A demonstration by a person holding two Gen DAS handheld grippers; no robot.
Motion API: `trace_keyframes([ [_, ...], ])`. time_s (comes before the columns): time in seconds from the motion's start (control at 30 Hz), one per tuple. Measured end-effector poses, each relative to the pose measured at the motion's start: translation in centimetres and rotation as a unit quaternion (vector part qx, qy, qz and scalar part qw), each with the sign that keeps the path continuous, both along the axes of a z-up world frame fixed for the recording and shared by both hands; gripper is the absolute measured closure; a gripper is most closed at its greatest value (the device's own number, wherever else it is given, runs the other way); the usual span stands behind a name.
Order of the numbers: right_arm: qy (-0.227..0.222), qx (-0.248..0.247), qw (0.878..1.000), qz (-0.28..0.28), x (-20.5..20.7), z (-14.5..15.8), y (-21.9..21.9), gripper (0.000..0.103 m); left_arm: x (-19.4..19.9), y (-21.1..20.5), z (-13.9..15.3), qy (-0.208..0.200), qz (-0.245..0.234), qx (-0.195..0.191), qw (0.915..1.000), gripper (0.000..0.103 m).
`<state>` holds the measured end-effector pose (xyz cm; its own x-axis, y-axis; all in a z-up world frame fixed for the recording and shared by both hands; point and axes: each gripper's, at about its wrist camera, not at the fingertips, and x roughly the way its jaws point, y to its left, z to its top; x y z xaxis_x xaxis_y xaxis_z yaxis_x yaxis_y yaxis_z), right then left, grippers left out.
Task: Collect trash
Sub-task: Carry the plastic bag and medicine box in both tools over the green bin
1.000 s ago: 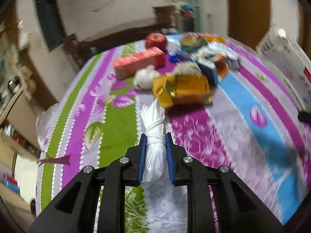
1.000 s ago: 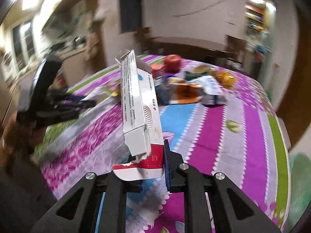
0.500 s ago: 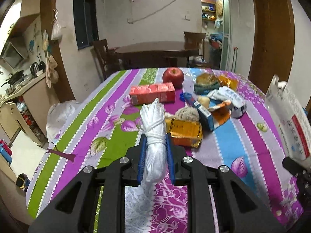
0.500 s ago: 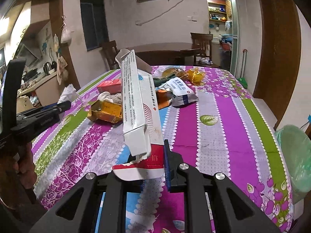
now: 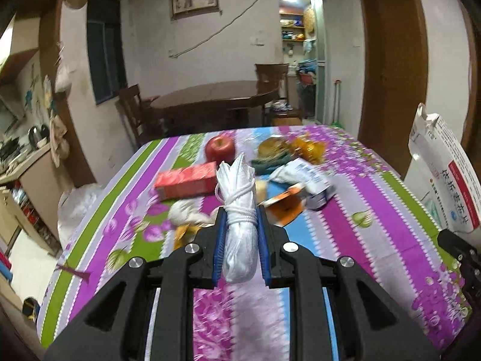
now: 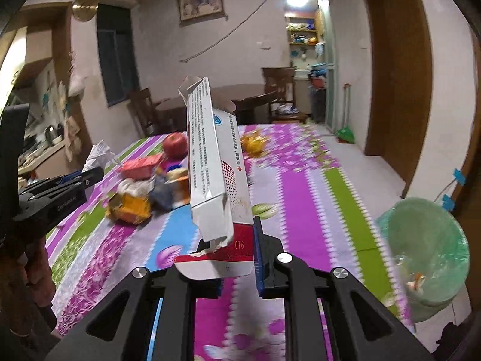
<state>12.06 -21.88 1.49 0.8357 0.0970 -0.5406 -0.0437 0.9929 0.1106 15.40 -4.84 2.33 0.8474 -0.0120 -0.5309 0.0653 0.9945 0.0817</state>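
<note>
**White bundle and torn carton both gripped, bin off to your right**

Plastic bundle (image 5: 239,228), white and tied with string, sits clamped between your left gripper (image 5: 239,231) fingers, nearly fully closed on it, most of its length poking out forward. Right gripper (image 6: 237,255) fingers are pinched on the torn red-and-white end of a long carton (image 6: 212,162); the rest stands up and leans left, well above the grip.

Both loads hang clear above the bench (image 6: 303,207). Green-lined bin (image 6: 427,252) is on the floor just past the bench's right edge, in view of the right camera only.

Risks from here, my read:
- Carton is held by a ripped flap. A quick swing toward the bin could tear it further or lever it out of the fingers.
- It's long and top-heavy, so it may catch the bin rim and tip outside.
- Bundle is slick plastic and could slide forward if you tilt down hard.
- Apple (image 5: 219,146) is likely not trash; keep it out of the next sweep through the leftover pile (image 5: 296,180).
</note>
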Motion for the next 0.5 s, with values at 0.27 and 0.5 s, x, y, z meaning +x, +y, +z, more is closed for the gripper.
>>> trace_keyframes([
  [0.27, -0.023, -0.008, 0.998, -0.052, -1.2, 2.2, -5.1, 0.087, 0.4, -5.5, 1.5, -0.014, -0.05, 0.012, 0.9986, 0.085],
  [0.5, -0.034, -0.013, 0.995, -0.089, -2.3, 3.3, -8.9, 0.087, 0.6, -9.7, 2.2, -0.017, -0.089, 0.016, 0.9957, 0.085],
])
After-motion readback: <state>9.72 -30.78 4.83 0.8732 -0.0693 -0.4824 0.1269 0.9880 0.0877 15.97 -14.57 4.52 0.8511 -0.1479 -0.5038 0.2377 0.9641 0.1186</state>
